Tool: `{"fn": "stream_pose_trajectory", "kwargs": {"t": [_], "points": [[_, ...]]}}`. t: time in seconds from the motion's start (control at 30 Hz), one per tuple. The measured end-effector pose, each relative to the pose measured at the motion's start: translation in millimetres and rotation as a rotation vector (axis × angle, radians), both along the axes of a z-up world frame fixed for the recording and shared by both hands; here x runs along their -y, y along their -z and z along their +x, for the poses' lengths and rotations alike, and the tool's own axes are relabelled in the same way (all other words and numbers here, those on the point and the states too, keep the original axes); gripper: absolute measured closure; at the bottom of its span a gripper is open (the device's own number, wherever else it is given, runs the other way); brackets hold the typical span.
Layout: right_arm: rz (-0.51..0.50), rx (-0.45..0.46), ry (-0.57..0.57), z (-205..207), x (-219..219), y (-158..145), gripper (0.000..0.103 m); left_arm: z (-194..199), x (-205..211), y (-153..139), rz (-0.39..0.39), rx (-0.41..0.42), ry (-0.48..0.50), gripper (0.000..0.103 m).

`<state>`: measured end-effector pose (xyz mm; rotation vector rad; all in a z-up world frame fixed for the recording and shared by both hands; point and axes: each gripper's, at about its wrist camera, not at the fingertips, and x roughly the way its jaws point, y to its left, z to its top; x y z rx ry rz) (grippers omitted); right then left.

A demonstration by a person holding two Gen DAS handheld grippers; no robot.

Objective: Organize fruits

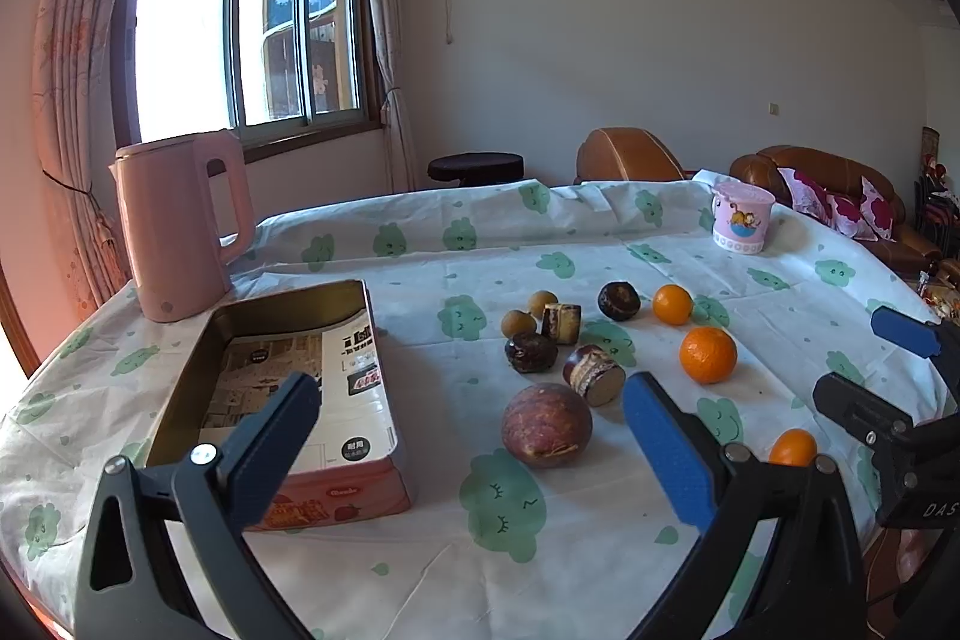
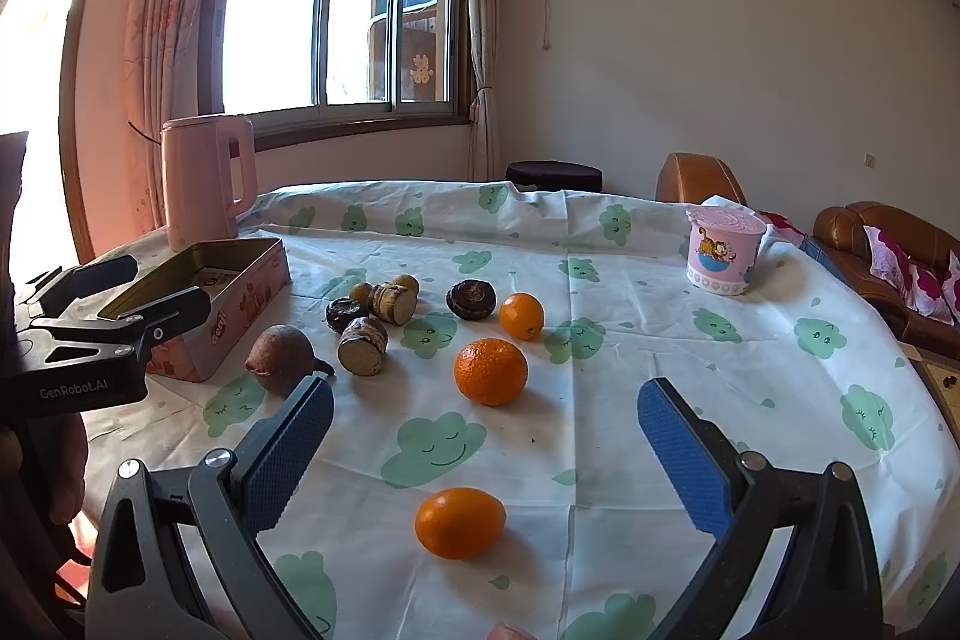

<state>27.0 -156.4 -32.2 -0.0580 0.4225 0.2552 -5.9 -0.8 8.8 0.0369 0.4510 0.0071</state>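
**Hovering over loose fruit, nothing picked up**

Looking through the left wrist view first: our left gripper [image 1: 474, 436] is spread wide and holds nothing. Between its fingers we see a reddish-brown round fruit [image 1: 546, 424] on the table [image 1: 420, 568], apart from both pads. Beyond it sit cut chunks and dark shrivelled fruits [image 1: 531, 352], two small tan ones [image 1: 518, 324], and three oranges: far [image 1: 672, 304], middle [image 1: 708, 355], near [image 1: 792, 447], the last partly hidden by the finger. The tin box [image 1: 288, 340] lies left of the fruit, lid off; inside we see only a printed paper sheet, no fruit. Pink kettle [image 1: 180, 226] stands behind it, shut. A pink lidded tub [image 1: 743, 216] sits far right, contents hidden.

Right wrist view: our right gripper [image 2: 486, 454] is also wide and empty. The near orange [image 2: 460, 522] lies between its fingers, close in, untouched. The middle orange [image 2: 491, 371] is further on, the far orange [image 2: 521, 316] beyond. The left gripper [image 2: 120, 304] shows at left, above the tin box [image 2: 240, 304].

Our read: sorting has not started. Best move for the right is probably to drop straight down on the near orange, centre it between the pads, and close gently, since it will roll if nudged off-centre. The left should square up on the reddish fruit the same way, then carry it to the box.
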Motion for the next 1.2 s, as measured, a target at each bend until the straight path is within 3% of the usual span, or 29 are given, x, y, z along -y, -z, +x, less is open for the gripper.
{"fn": "stream_pose_trajectory", "kwargs": {"t": [1.2], "points": [[0.021,-0.016,-0.01,-0.9,-4.0,6.2,0.001,-0.3,-1.4,2.5,0.005,-0.001,-0.004,0.0]]}}
